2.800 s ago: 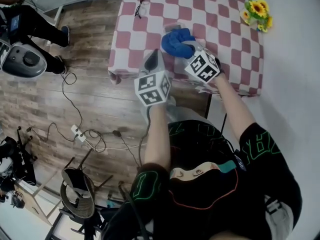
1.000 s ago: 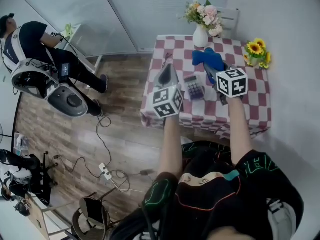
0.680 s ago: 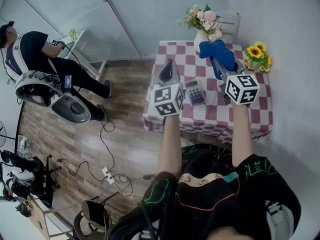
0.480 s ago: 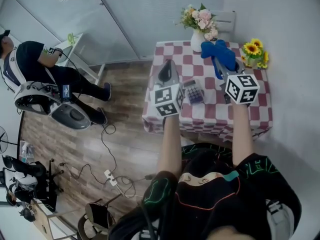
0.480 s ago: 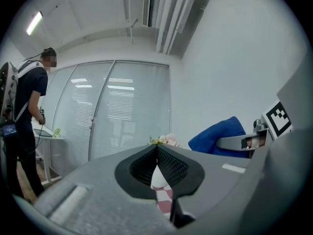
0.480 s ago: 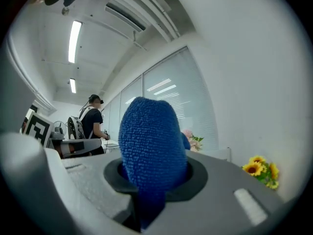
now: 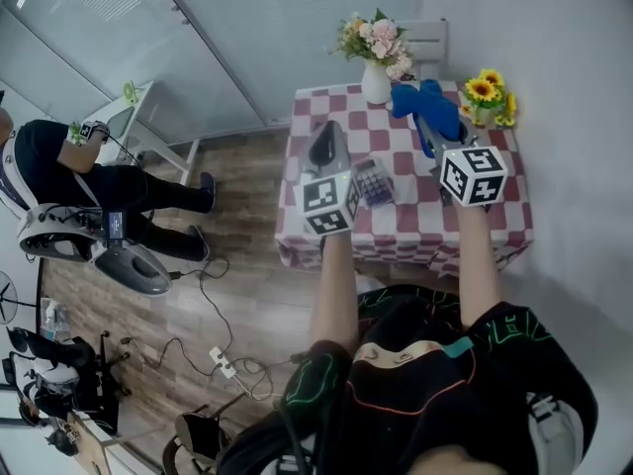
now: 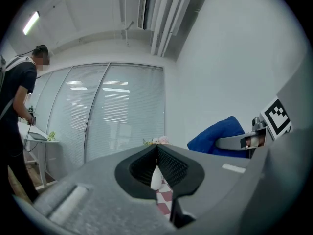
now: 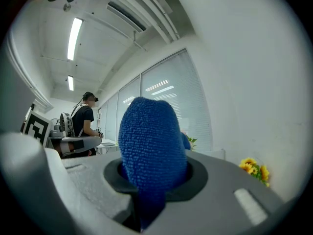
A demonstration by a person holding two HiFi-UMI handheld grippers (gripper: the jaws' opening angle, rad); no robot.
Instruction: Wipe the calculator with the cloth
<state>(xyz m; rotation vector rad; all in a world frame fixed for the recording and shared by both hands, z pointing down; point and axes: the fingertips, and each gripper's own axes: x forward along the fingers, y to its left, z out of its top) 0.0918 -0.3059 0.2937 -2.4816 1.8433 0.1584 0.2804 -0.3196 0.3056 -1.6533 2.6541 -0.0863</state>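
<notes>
The calculator point(image 7: 373, 181) lies face up on the checked table point(image 7: 415, 228), between my two grippers. My right gripper point(image 7: 428, 133) is shut on the blue cloth point(image 7: 425, 107), which bulges out above its jaws and fills the middle of the right gripper view point(image 9: 150, 146). The cloth hangs in the air to the right of the calculator and apart from it. My left gripper point(image 7: 324, 139) is shut with nothing in it, just left of the calculator. In the left gripper view the jaws point(image 8: 157, 153) meet, and the blue cloth point(image 8: 215, 137) shows at the right.
A white vase of pink flowers point(image 7: 374, 59) stands at the table's far edge, and sunflowers point(image 7: 486, 93) at its far right corner. A white chair point(image 7: 425, 38) is behind the table. A person point(image 7: 59, 171) with equipment stands on the wooden floor at the left.
The cloth was low over the calculator 2.8 s ago; now both grippers are raised and apart with the calculator uncovered. The head view has swung up and back to take in the whole table.
</notes>
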